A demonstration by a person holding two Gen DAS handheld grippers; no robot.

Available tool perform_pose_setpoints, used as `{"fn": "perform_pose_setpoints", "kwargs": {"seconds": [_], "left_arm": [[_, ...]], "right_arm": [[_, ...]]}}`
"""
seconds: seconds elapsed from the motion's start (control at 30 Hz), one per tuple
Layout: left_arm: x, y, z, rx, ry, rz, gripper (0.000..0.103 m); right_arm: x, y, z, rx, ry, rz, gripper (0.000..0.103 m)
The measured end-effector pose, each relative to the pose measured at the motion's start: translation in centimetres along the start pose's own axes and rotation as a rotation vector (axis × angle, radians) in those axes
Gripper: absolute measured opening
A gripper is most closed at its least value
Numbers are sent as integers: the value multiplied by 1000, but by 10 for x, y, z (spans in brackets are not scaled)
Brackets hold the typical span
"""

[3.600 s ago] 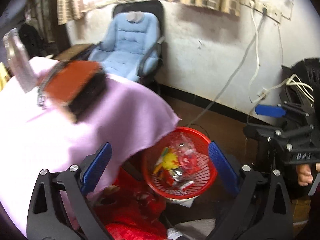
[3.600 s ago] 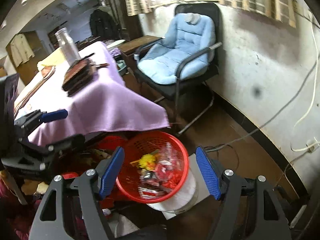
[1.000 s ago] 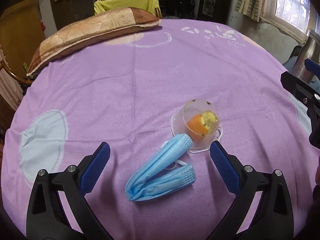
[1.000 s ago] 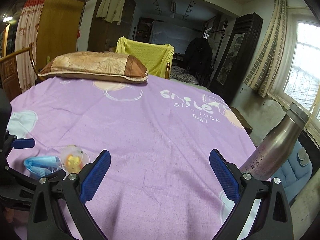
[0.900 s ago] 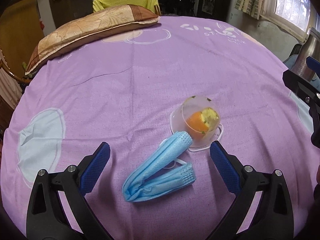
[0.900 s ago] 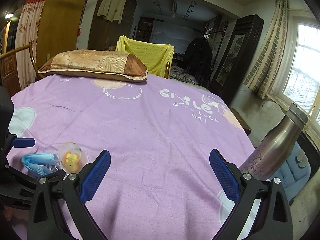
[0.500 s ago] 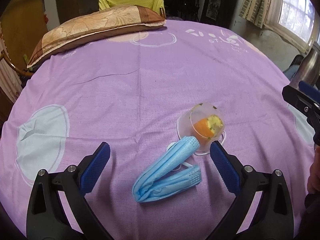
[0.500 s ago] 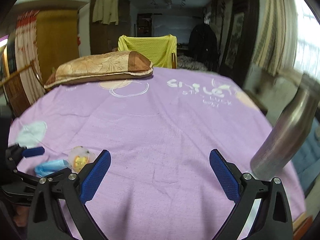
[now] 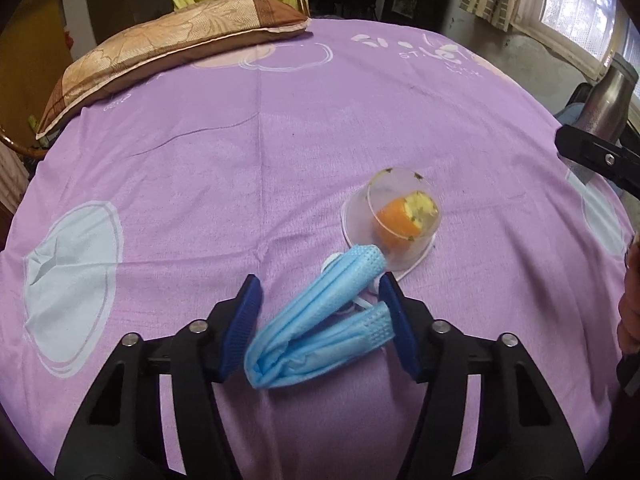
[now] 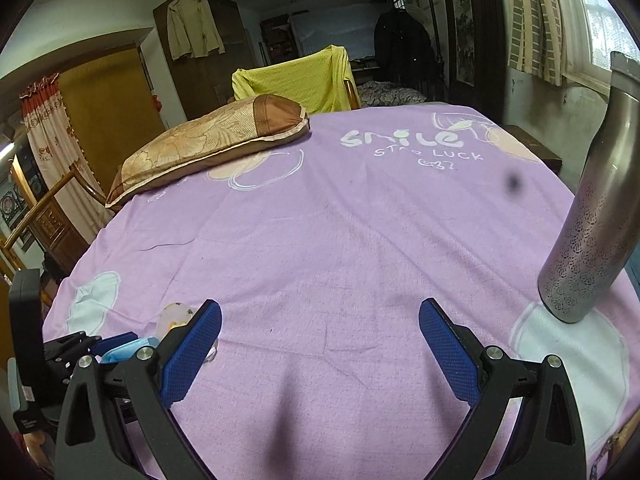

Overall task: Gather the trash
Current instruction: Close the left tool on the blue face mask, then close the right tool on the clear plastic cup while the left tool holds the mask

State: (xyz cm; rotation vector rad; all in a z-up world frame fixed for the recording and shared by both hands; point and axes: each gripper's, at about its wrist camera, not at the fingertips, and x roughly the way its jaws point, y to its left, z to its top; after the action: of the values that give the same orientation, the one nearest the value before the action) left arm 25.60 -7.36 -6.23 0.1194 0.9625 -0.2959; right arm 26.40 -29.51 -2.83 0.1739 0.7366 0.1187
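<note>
Down near the table's near edge, the left gripper (image 9: 320, 320) has just been closing its jaws, and both pads now touch the folded blue mask (image 9: 316, 324) lying between them on the purple cloth (image 9: 280, 140). Just beyond the mask, touching it, a clear cup (image 9: 394, 220) lies tipped with orange peel inside. To the right, the right gripper (image 10: 320, 348) stands wide, empty, near a steel bottle (image 10: 592, 220).
</note>
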Motion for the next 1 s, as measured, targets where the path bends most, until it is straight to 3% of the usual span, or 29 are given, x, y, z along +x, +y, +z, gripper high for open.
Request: {"fn": "perform_pose_setpoints", "kwargs": {"seconds": [0.2, 0.33, 0.5, 0.7, 0.83, 1.0], "left_arm": [[-19, 14, -12, -12, -69, 36, 54], [-27, 38, -12, -98, -87, 39, 54], [-24, 57, -9, -193, -50, -38, 54], [-47, 66, -8, -228, -133, -26, 54], [-50, 74, -8, -265, -142, -43, 54], [-57, 80, -9, -290, -165, -51, 54]], "right_arm": [[4, 4, -2, -12, 15, 7, 97], [8, 10, -5, -38, 21, 18, 97], [16, 25, -12, -94, 45, 40, 97], [25, 54, -23, -167, 73, 107, 97], [38, 75, -25, -176, 127, 170, 97], [59, 115, -18, -236, 164, 178, 96]]}}
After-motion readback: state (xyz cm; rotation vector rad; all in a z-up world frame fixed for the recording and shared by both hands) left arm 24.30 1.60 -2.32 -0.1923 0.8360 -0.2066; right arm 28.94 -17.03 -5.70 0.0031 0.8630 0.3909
